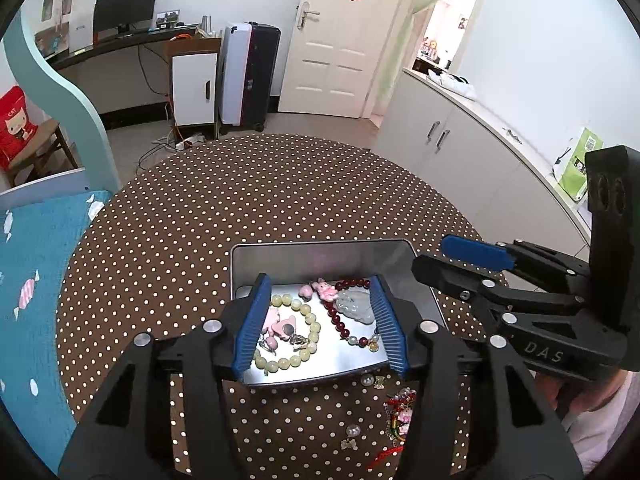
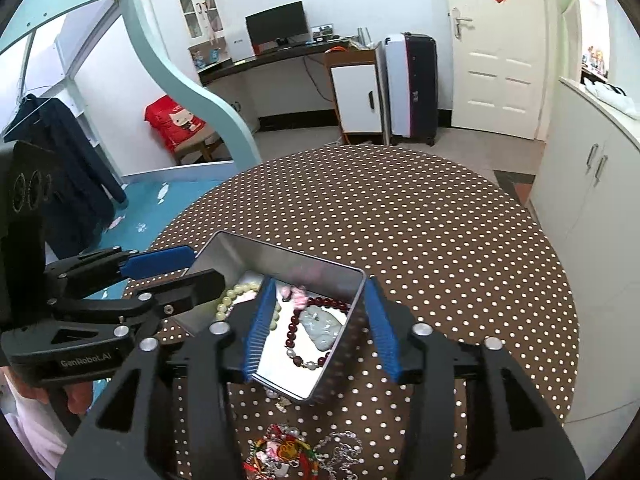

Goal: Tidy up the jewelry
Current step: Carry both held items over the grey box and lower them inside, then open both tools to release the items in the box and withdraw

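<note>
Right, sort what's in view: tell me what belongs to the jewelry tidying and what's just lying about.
Belongs to the job:
metal tin
pale yellow bead bracelet
dark red bead bracelet
jade pendant
pink charms
loose red-corded charms on the tablecloth
silver chain

Just lying about:
suitcase
monitor
red cat cushion

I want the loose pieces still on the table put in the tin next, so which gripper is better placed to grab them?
Probably the right gripper: it is open, and the red charm bundle and silver chain lie just beneath it, outside the tin. The left gripper hangs over the tin.

Left hand-held gripper (image 1: 326,322) gapes over metal tin (image 1: 320,258) holding beaded bracelets (image 1: 294,330).
</note>
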A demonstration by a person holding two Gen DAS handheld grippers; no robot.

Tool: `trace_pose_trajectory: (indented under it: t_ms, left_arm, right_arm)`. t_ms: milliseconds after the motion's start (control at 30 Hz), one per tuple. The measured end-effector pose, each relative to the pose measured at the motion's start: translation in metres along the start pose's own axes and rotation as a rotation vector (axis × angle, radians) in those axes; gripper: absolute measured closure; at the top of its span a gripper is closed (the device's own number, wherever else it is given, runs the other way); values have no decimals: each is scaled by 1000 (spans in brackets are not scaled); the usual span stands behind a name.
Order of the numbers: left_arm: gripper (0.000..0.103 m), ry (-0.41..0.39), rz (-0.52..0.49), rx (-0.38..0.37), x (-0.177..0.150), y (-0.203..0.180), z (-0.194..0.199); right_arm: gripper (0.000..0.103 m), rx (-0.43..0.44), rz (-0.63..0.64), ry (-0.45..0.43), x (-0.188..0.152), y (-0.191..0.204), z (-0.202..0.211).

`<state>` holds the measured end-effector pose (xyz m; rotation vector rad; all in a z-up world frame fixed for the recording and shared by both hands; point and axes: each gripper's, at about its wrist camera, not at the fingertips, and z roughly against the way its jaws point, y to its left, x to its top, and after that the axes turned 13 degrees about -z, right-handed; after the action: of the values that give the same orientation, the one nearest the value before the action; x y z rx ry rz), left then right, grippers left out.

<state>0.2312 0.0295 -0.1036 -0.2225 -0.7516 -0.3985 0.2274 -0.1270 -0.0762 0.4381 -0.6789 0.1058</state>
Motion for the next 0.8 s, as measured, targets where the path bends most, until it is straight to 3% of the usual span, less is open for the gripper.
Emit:
trace_pose_trajectory:
  t_ms: [200,333,400,567,667,800]
  left_arm:
    - [50,5,-10,8,-2,-6,4]
    - [44,-2,-10,19,-6,-8,12]
    - [43,-3,-11,25,-7,-10,16]
    - [24,-2,-19,60,-15,-18,28]
    - [24,7,-31,68,-25,-20,36]
    - [21,29,-44,78,-38,-29,43]
  right_arm:
    - [52,-6,5,-4,-4,-1,6]
    - [49,-9,13,-13,-7,0,13]
    - [44,-20,18,-20,-9,-1,16]
    - [25,-46,19,-45,-19,-4,28]
    - [11,-79,18,-63,-28,-7,37]
    - [7,-108,-6,-62,-42,-15,44]
